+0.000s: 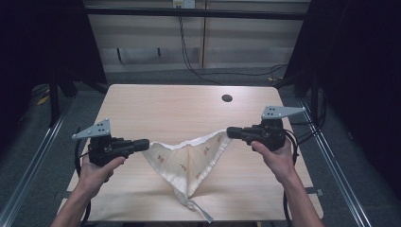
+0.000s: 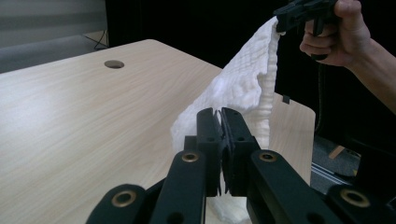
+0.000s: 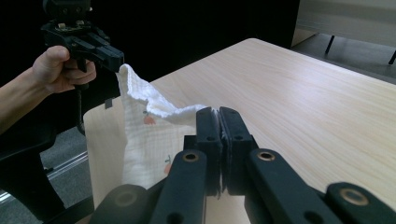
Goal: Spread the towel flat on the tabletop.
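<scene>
Above the table, left gripper and right gripper pinching cloth corners, far half bare

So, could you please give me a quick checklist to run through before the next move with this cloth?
1. Left gripper shut on a corner of the cloth: ok.
2. Right gripper shut on the opposite corner: ok.
3. Top edge taut between the grippers: not ok, it sags in the middle.
4. Cloth fully lifted: not ok, its lower point and a strip lie on the table.
5. Cloth free of folds: not ok, a crease runs down the centre.
6. How much cloth each grip holds: cannot tell.
</scene>
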A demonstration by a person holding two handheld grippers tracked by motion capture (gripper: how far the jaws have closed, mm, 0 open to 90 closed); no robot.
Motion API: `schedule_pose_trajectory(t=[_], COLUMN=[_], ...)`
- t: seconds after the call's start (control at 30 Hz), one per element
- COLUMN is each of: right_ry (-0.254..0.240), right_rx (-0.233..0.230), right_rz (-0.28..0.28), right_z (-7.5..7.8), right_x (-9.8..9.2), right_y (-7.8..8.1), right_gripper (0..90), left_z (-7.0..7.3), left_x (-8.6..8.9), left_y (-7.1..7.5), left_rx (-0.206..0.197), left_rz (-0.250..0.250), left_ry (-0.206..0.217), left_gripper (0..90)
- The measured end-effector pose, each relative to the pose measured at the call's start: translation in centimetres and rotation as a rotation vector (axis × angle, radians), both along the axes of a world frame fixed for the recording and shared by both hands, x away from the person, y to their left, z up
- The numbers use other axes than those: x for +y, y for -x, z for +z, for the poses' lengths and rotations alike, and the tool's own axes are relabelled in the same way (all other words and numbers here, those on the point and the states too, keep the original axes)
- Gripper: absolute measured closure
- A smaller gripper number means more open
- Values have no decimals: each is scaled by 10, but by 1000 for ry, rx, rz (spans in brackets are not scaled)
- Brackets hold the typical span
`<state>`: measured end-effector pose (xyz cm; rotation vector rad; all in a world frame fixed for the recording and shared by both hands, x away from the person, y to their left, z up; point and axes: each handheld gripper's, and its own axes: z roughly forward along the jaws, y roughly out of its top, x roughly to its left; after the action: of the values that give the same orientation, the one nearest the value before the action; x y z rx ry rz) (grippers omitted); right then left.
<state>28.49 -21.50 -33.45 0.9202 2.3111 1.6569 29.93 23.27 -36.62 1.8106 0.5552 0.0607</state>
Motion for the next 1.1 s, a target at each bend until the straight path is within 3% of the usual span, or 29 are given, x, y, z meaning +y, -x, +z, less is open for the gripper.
schedule_pose_trajectory(t=[0.23,0.4,0.57,0.73,0.87,0.93,0.97,1.03,1.1], right_ry=[-8,-10,12,21,-12,-17,-26,-32,-24], right_rx=[-25,-47,-98,-117,-121,-124,-127,-137,-141], right_rz=[-7,-2,6,40,72,77,86,90,81], right_z=[18,32,46,51,56,60,62,65,65], right_x=[-2,-2,1,2,-3,-5,-5,-7,-8], right_y=[-6,-3,15,37,51,58,61,67,67], right_gripper=[882,883,883,883,884,884,884,884,884], left_z=[13,23,32,40,53,60,62,66,62], left_x=[8,12,12,18,20,22,22,20,19], left_y=[-7,-3,11,30,44,50,53,56,51], left_rx=[-16,-36,-64,-89,-125,-118,-119,-168,-155], left_rz=[18,24,1,-15,-25,-52,-58,-23,-16], left_ry=[6,19,18,53,38,67,66,0,0], left_gripper=[871,872,872,872,872,872,873,872,872])
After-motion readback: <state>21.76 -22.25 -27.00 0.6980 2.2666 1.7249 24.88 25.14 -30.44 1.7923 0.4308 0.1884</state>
